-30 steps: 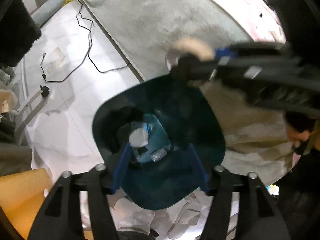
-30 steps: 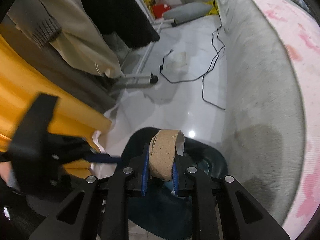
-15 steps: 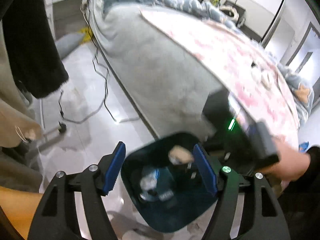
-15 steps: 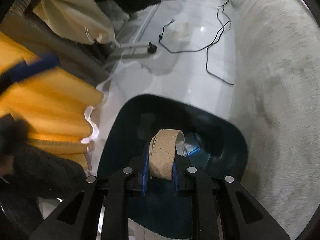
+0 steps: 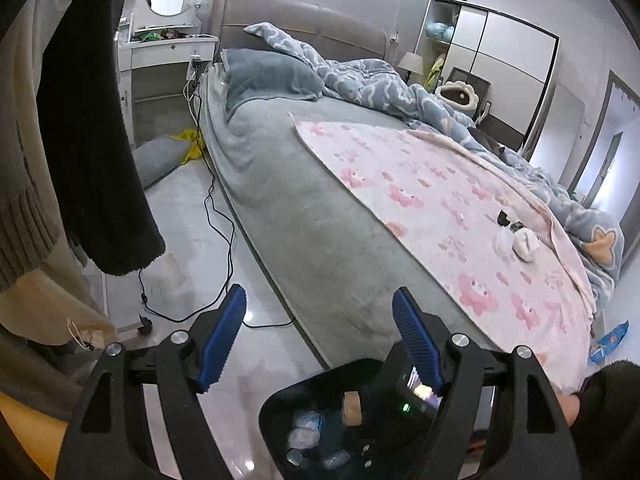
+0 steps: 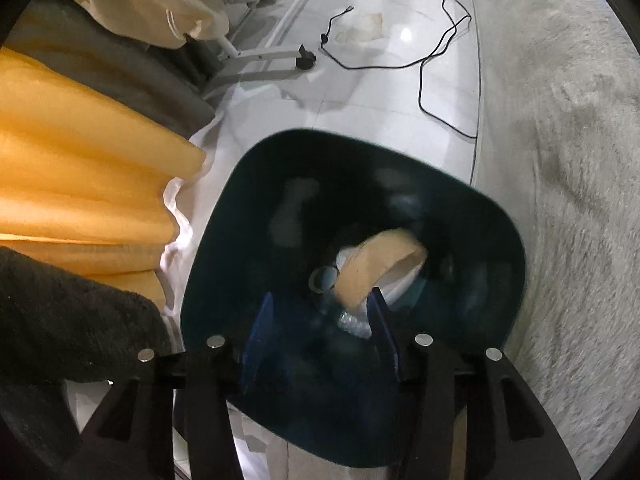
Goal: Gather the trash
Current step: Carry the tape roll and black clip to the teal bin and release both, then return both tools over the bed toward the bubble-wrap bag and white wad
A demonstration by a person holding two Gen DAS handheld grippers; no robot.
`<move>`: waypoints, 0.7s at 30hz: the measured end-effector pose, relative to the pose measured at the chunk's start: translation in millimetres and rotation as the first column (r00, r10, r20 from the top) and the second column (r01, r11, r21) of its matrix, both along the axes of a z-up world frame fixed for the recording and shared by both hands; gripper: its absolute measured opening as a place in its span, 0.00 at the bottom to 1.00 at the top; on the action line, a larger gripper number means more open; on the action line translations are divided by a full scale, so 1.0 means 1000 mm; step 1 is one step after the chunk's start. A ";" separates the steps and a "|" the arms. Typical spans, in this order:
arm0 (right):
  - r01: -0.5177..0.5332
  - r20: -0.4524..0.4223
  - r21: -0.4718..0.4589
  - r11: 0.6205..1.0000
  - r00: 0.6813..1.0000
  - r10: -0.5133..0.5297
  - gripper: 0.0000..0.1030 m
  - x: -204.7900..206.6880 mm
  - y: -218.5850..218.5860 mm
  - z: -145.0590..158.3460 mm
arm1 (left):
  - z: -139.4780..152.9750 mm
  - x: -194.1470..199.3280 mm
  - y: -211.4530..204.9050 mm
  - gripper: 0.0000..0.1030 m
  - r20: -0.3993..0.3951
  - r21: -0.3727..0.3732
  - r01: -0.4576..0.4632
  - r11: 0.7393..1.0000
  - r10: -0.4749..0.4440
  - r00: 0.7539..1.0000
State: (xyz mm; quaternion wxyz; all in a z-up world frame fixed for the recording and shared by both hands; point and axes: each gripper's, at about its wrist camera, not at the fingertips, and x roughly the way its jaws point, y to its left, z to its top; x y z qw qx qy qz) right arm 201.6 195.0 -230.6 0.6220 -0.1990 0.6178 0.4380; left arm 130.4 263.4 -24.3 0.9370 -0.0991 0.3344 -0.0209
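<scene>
Right wrist view showed my right gripper (image 6: pixel 320 330) pointing steeply down into the mouth of the dark teal bin (image 6: pixel 496 240), which stood on the pale floor (image 6: pixel 360 92) just beside the grey edge of the bed (image 6: pixel 568 160). Its jaws had just been opening, and the blue pads stood apart. The cardboard roll (image 6: pixel 376 268) lay tilted just past the right pad, inside the bin and over crumpled white wrapping; I could not tell whether it still brushed that pad, but nothing pressed on it from the other side, so I had let it go. Yellow fabric (image 6: pixel 80 168) hung to the left of the bin.

From the left wrist view, my left gripper (image 5: pixel 320 340) was angled downward but looked out across the bed (image 5: pixel 288 216), its jaws spread wide and having just been opening further, with nothing between them. Low in that view the bin (image 5: pixel 280 408) showed under the fingers, with the roll (image 5: pixel 352 408) and some wrappers inside. My right gripper's black body (image 5: pixel 404 400) hung over the bin there. On the pink patterned blanket (image 5: pixel 440 208), crumpled white pieces (image 5: pixel 516 242) lay well apart from the bin.
</scene>
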 end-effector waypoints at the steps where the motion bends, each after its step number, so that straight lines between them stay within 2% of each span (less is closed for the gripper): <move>1: -0.003 0.000 -0.003 1.000 1.000 0.003 0.48 -0.001 -0.001 0.001 | 0.002 0.002 -0.003 0.76 0.007 0.004 0.004 1.000 -0.004 1.000; 8: -0.003 -0.008 -0.005 1.000 1.000 0.003 0.58 -0.006 -0.008 0.008 | 0.018 0.007 -0.017 0.76 0.075 0.029 0.017 0.999 -0.019 0.997; 11: -0.055 -0.049 -0.050 0.997 0.997 0.052 0.71 -0.014 -0.011 0.001 | 0.020 0.012 -0.023 0.76 0.082 0.022 0.018 1.000 -0.020 0.996; 13: -0.106 -0.067 -0.086 0.991 0.993 0.100 0.71 -0.024 -0.015 -0.008 | 0.021 0.014 -0.027 0.76 0.088 0.014 0.024 1.000 -0.025 0.996; 15: -0.109 -0.071 -0.101 0.989 0.992 0.102 0.71 -0.028 -0.019 -0.013 | 0.024 0.018 -0.033 0.76 0.095 0.009 0.024 1.000 -0.024 0.995; 21: -0.097 -0.069 -0.073 0.993 0.993 0.092 0.72 -0.026 -0.037 -0.002 | 0.036 0.028 -0.053 0.76 0.145 -0.016 0.028 0.999 -0.026 0.989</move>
